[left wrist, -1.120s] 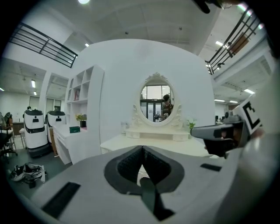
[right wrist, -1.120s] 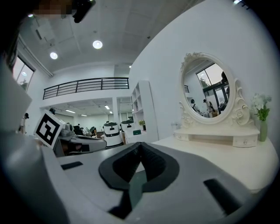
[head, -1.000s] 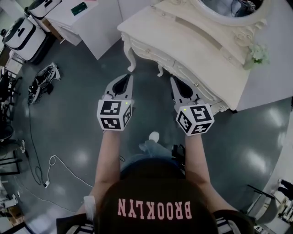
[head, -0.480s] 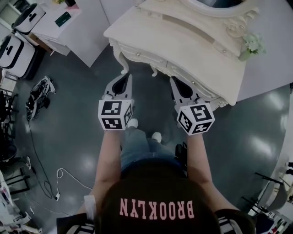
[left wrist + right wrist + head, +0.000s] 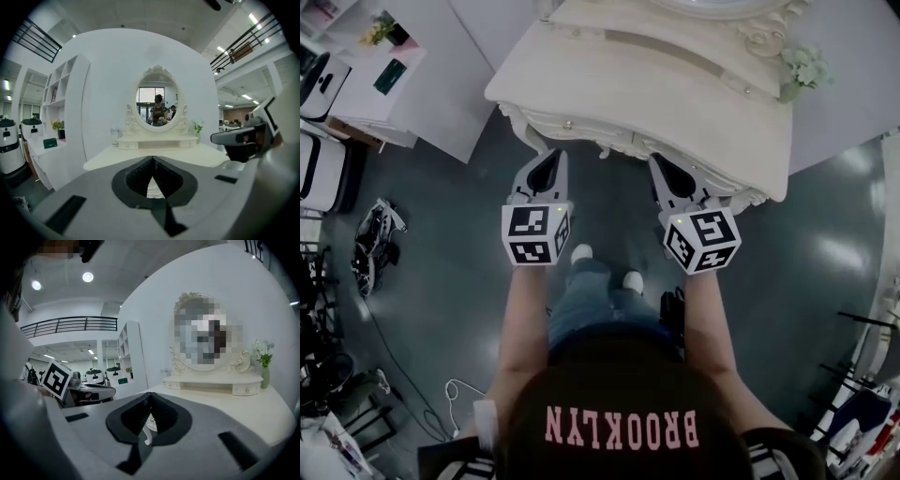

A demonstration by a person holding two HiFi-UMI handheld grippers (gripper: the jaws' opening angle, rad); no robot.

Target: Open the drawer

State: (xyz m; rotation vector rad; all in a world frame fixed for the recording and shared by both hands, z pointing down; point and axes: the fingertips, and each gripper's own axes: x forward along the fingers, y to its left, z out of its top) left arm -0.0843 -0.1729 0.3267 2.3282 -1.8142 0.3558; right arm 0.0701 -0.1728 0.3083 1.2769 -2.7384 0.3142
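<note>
The cream dressing table (image 5: 675, 103) fills the top of the head view. Its drawer front (image 5: 572, 127), carved and with a small knob, runs along the near edge. My left gripper (image 5: 560, 152) is shut and empty, its tip just short of the drawer front near the table's left leg. My right gripper (image 5: 655, 159) is also shut and empty, its tip under the table's near edge. In the left gripper view the shut jaws (image 5: 152, 158) point at the tabletop (image 5: 108, 159) and the oval mirror (image 5: 158, 105). In the right gripper view a small knob (image 5: 151, 418) shows behind the shut jaws (image 5: 150, 395).
A small vase of flowers (image 5: 802, 70) stands on the table's right end. A white shelf unit (image 5: 384, 75) and white machines (image 5: 319, 169) are at the left, with cables (image 5: 370, 248) on the grey floor. The person's feet (image 5: 581, 253) are below the grippers.
The person has stepped toward the dressing table, which now sits lower and larger in the head view. Both grippers, still shut, have moved in from clear of the table to its front edge.
</note>
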